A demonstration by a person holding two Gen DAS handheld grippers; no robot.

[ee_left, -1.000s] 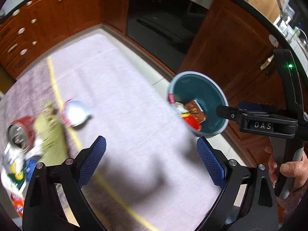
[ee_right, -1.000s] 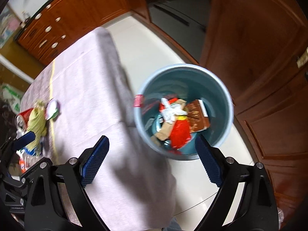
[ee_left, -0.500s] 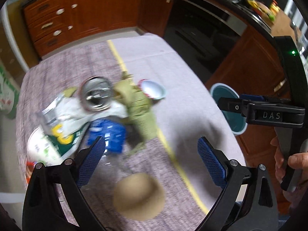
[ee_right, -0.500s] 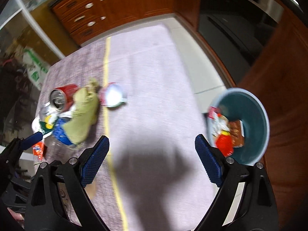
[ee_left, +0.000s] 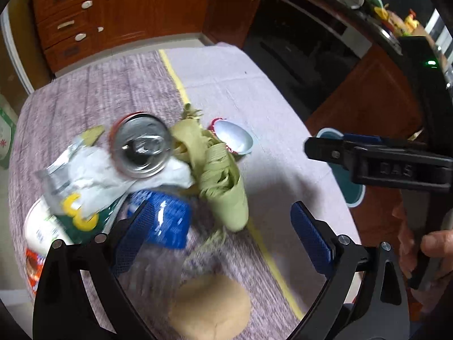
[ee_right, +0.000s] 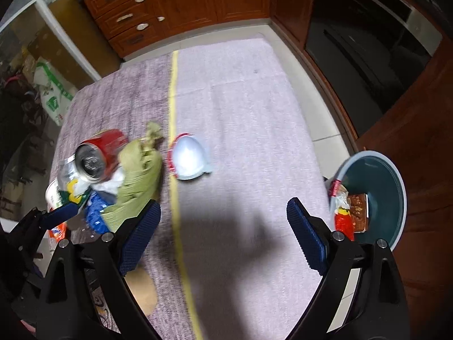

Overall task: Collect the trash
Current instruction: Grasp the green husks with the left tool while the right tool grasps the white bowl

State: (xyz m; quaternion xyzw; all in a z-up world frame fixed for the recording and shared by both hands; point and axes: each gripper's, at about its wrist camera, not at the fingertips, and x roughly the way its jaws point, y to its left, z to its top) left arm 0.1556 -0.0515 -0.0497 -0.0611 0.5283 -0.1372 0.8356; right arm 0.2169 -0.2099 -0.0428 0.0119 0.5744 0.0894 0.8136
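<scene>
A trash heap lies on the grey-purple tablecloth (ee_left: 226, 85): a red soda can (ee_left: 140, 144), white and green crumpled wrappers (ee_left: 85, 187), a blue packet (ee_left: 167, 221), a green corn husk (ee_left: 223, 178), a foil-lined lid (ee_left: 233, 137) and a tan round bun (ee_left: 211, 308). My left gripper (ee_left: 219, 235) is open and empty above the blue packet and husk. My right gripper (ee_right: 223, 235) is open and empty over bare cloth; the can (ee_right: 96, 155), husk (ee_right: 136, 181) and lid (ee_right: 188, 160) lie ahead-left. The teal bin (ee_right: 379, 195) stands on the floor, right, holding wrappers.
Wooden drawers and cabinets (ee_left: 113, 8) stand behind the table, a dark oven (ee_right: 365, 53) to the right. A yellow stripe (ee_right: 174, 141) runs along the cloth. The table's right edge drops to a tiled floor (ee_right: 320, 107). The bin also shows in the left wrist view (ee_left: 348, 184).
Both grippers swung from the bin back over the table. The left now hovers above the trash heap; the right has left the bin and faces the cloth. Both stayed open.
</scene>
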